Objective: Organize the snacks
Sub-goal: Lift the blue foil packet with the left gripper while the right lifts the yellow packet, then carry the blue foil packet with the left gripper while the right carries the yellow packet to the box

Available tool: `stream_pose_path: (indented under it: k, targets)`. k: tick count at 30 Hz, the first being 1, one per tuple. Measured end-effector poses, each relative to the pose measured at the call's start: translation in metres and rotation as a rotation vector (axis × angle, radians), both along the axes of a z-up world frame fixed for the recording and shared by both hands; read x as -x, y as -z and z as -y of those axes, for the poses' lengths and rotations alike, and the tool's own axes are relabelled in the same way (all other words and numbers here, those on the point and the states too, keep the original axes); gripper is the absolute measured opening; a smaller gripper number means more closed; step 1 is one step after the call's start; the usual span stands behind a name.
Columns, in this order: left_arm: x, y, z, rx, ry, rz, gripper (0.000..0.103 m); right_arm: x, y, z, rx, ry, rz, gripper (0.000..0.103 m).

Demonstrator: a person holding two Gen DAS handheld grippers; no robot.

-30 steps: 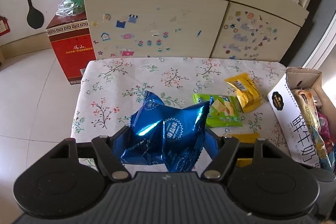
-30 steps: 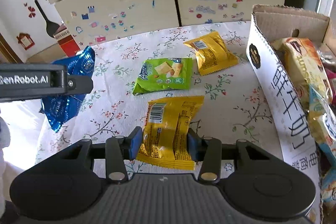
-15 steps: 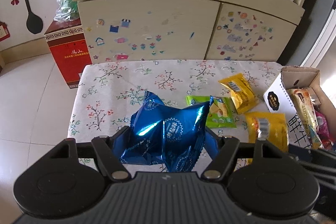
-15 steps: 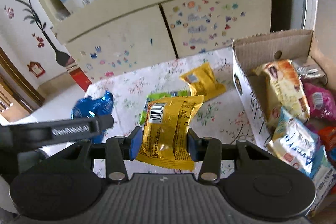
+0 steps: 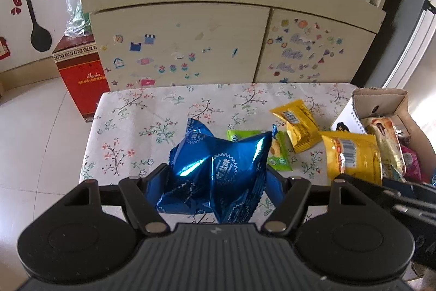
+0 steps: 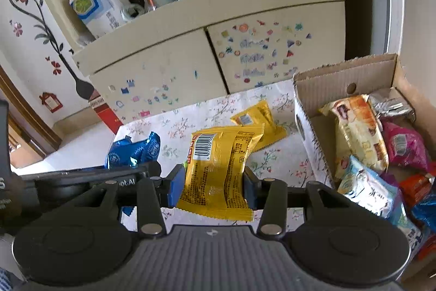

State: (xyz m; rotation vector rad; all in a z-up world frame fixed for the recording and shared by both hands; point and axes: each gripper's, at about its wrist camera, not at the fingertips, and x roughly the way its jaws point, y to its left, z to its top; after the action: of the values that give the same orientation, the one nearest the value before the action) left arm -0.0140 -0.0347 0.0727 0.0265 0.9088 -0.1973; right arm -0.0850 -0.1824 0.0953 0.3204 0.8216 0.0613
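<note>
The left gripper (image 5: 215, 182) is clamped on a shiny blue snack bag (image 5: 218, 168), lifted above the flowered tablecloth (image 5: 141, 116). The right gripper (image 6: 211, 188) squeezes a yellow snack packet (image 6: 218, 168) held clear of the cloth, with the open cardboard box (image 6: 343, 75) of mixed snacks at its two o'clock. On the cloth lie a smaller yellow packet (image 5: 298, 124) and a green packet (image 5: 278, 154) at one o'clock from the blue bag.

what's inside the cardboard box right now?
The cardboard box holds loose snack packets: a cream-and-orange one, a silver one, a pink one, a pale blue one. Anything beneath them is covered.
</note>
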Motion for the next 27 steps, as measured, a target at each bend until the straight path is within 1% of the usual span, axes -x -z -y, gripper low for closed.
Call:
stream_pose_path:
  k: [7,12,22,27]
  targets:
    - [0.004,-0.007,0.017,0.006,0.033,0.038,0.072,0.006,-0.019,0.02,-0.013,0.048,0.049,0.051]
    - [0.01,-0.009,0.034,0.006,0.081,0.059,0.072,0.012,-0.03,0.035,-0.012,0.081,0.079,0.051]
    - [0.022,-0.009,0.067,-0.003,0.175,0.095,0.072,0.024,-0.041,0.064,-0.01,0.159,0.102,0.051]
    - [0.027,-0.012,0.082,0.033,0.228,0.117,0.072,0.031,-0.044,0.08,-0.011,0.204,0.103,0.051]
